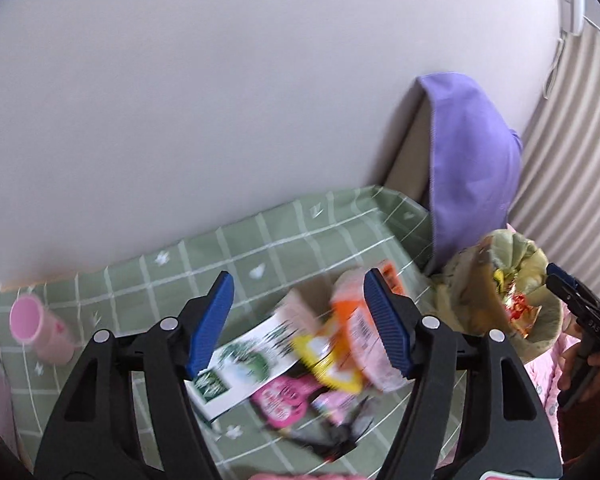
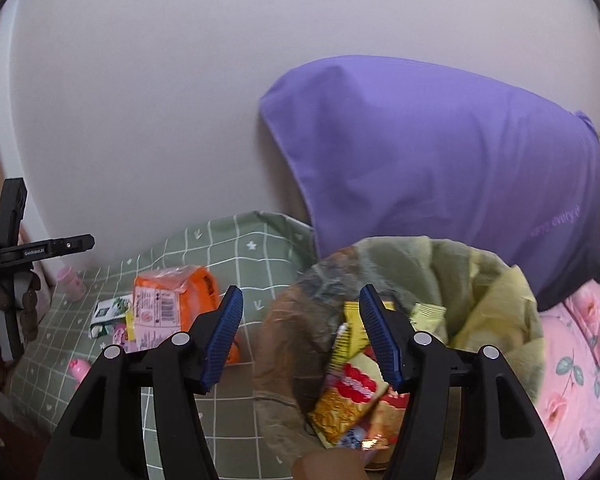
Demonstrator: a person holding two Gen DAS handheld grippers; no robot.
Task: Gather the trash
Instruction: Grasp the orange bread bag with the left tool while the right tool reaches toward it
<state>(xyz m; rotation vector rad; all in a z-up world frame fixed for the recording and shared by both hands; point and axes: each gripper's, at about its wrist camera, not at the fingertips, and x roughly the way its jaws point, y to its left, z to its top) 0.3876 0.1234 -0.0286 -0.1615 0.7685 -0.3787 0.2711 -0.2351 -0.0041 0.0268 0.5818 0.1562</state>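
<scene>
Left tongs: my left tongs (image 1: 300, 320) stand spread with nothing between the pads, hanging over the wrapper pile on the table.
Right tongs: my right tongs (image 2: 300, 336) are spread too and hold nothing; they hang over the near rim of the trash bag (image 2: 500, 292).
Done so far: the trash bag, lined in pale green plastic, already holds several snack wrappers (image 2: 352, 396), yellow and red ones on top. I judge the job to be partly through.
Left to do: on the green checked tablecloth (image 1: 292, 232) lie an orange packet (image 2: 172, 296), a white and green leaflet-like pack (image 1: 244, 364), a pink wrapper (image 1: 284, 400), a yellow sachet (image 1: 320, 356) and something dark (image 1: 332, 436) at 6 o'clock of the pile. A pink cup (image 1: 32, 324) lies on its side at 9 o'clock, well apart from the pile.
Where the trash sits: the pile is at 9 o'clock of the bag, on the table; the bag stands at the table's edge, below a purple cloth (image 2: 440, 152).
Left view only: the dark scrap, and my other hand (image 1: 588, 364) gripping the right tool at 3 o'clock.
Right view only: the inside of the bag, a small pink bottle (image 2: 80, 368) near the table's front, and pink flowered bedding (image 2: 576, 360) at 4 o'clock.
Unclear: blur hides the print on the wrappers.
</scene>
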